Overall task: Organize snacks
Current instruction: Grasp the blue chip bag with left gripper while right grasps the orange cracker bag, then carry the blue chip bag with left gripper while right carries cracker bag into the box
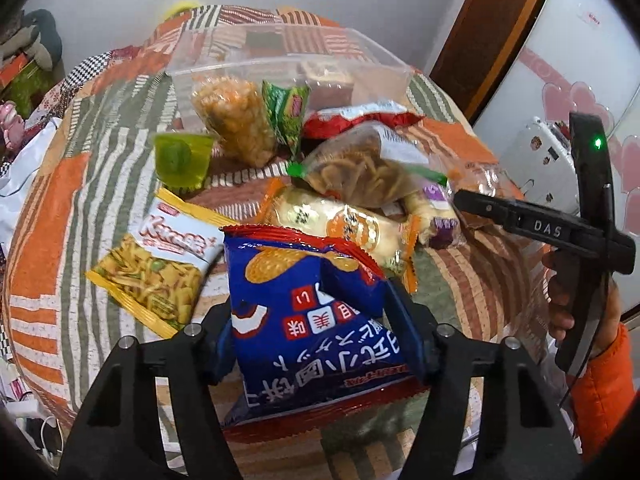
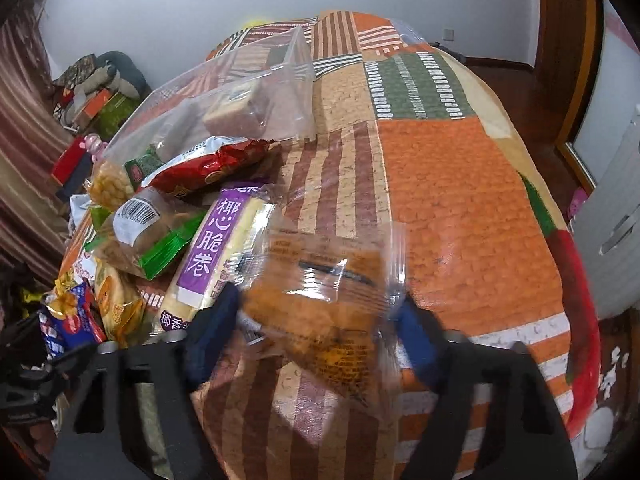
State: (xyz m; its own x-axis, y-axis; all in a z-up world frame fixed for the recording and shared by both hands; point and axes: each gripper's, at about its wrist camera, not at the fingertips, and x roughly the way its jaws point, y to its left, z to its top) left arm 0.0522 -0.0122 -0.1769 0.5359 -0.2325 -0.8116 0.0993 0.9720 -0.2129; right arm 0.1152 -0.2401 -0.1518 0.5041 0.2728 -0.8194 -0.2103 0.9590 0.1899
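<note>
Between the pads of your left gripper sits a blue biscuit bag, and the pads press its sides, so that gripper is clamped on it. Your right gripper is likewise closed on a clear packet of orange-brown snack, whose wrapper is blurred. Both packs sit low over the patchwork bedspread; whether they touch it you cannot tell.

Just beyond the blue bag lie a yellow noodle-snack pack to the left and an orange-edged cracker pack ahead. Near your right gripper, a purple roll pack lies beside the clear packet. Farther on, the heap holds a green-trimmed bag, a red pack, a green jelly cup and a puffed-snack bag. Behind them stands a clear bin with a wrapped block inside.
</note>
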